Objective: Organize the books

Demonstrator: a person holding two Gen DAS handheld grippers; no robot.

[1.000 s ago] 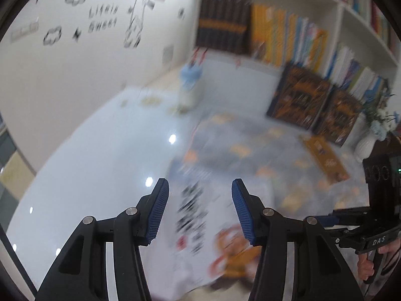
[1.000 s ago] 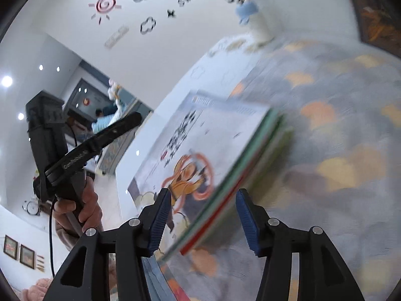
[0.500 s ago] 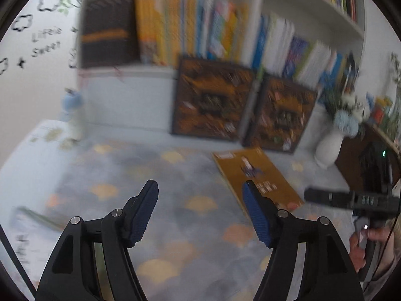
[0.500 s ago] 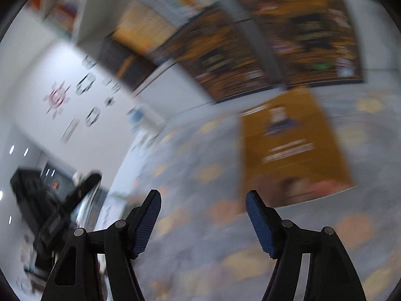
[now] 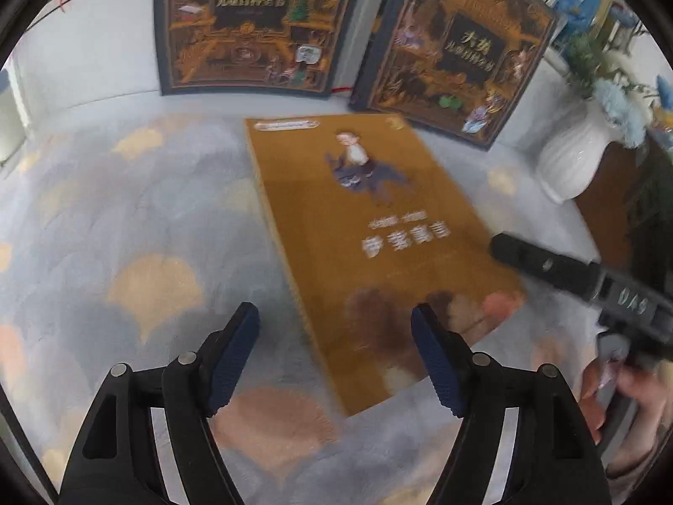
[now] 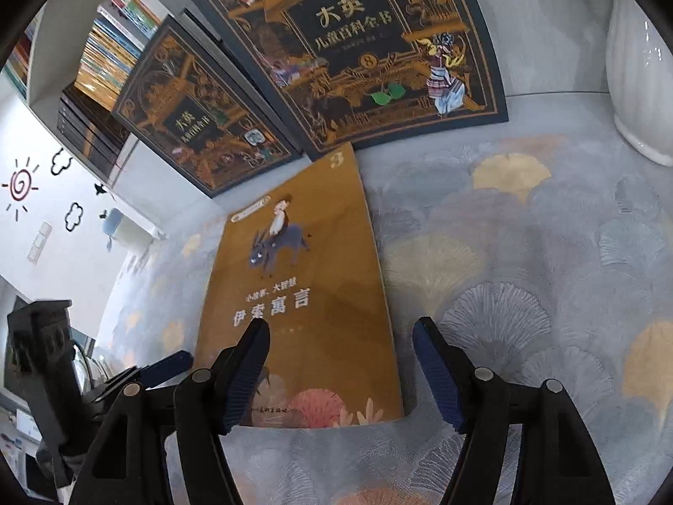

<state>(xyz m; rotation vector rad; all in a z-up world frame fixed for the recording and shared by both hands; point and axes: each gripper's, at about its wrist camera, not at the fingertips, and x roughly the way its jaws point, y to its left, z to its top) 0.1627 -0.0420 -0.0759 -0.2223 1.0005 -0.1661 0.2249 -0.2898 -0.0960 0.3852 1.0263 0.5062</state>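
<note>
An orange picture book with a donkey rider on its cover lies flat on the grey patterned carpet; it also shows in the right wrist view. My left gripper is open and empty, hovering over the book's near left corner. My right gripper is open and empty, just above the book's near edge. The right gripper shows at the right in the left wrist view. Two dark encyclopedia volumes lean against the shelf base behind the book.
A white vase with blue flowers stands on the carpet at the right, also in the right wrist view. A bookshelf full of upright books rises behind. A white wall with stickers is at the left.
Both grippers have swung from the stack of books at the left over to the orange book and come down close to it. Both stay open.
</note>
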